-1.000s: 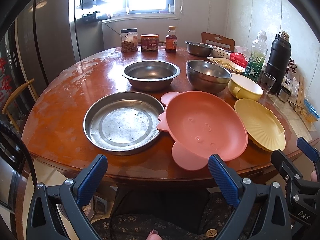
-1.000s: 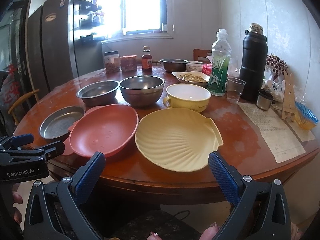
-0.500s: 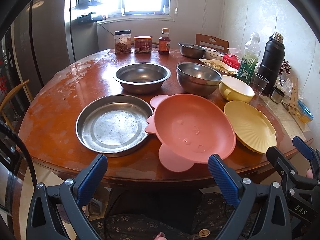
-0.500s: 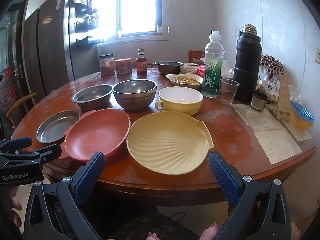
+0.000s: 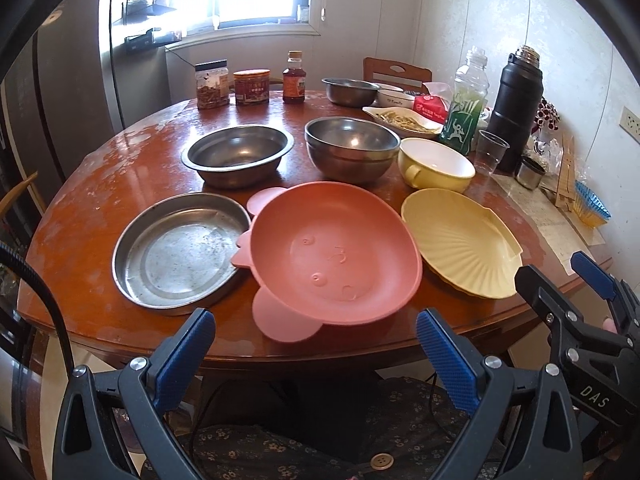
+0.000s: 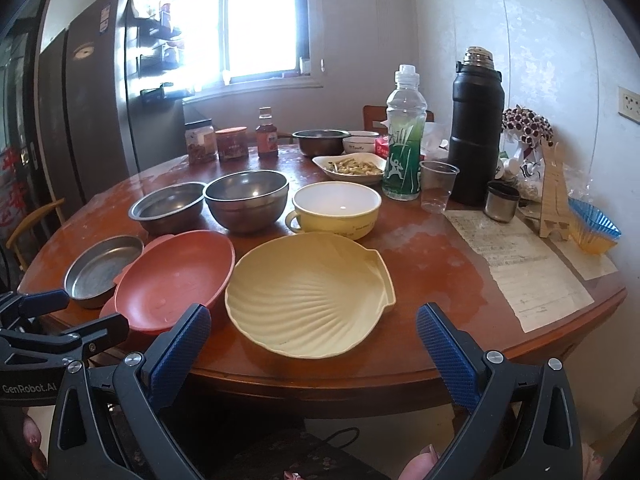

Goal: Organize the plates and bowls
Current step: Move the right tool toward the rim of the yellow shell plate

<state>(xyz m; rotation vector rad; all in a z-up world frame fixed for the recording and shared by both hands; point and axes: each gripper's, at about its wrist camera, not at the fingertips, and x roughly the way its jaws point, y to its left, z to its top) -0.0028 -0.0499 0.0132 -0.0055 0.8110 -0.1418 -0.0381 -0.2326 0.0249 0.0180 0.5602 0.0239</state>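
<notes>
Counter [image 5: 100, 184]: round, reddish-brown wood, worn pale in patches; carries all the dishes in two rows.
Pink plate [image 5: 334, 254]: near centre, animal-shaped with ear tabs; its left edge overlaps the rim of the steel pan, its right edge lies just beside the shell plate.
Steel pan [image 5: 176, 250]: flat and round, near left; the left wrist view shows its whole scuffed floor, the right wrist view only a foreshortened sliver at far left.
Shell plate [image 6: 308, 294]: pale yellow, ribbed, near right; seen whole in the right wrist view, partly cut by the other tongs in the left wrist view.
Wide steel bowl [image 5: 238, 154]: far row, left.
Deep steel bowl [image 5: 352, 148]: far row, centre, just beside the wide steel bowl.
Yellow bowl [image 6: 336, 208]: far row, right; white inside, handle pointing left, touching or nearly touching the shell plate's far edge.
Black flask [image 6: 476, 128]: far right, upright; its full height shows only in the right wrist view.
Paper sheet [image 6: 516, 256]: right of the shell plate, flat; mostly hidden in the left wrist view.
Left tongs [image 5: 316, 354]: spread wide, empty, off the near edge before the pink plate.
Right tongs [image 6: 314, 350]: spread wide, empty, before the shell plate.
</notes>
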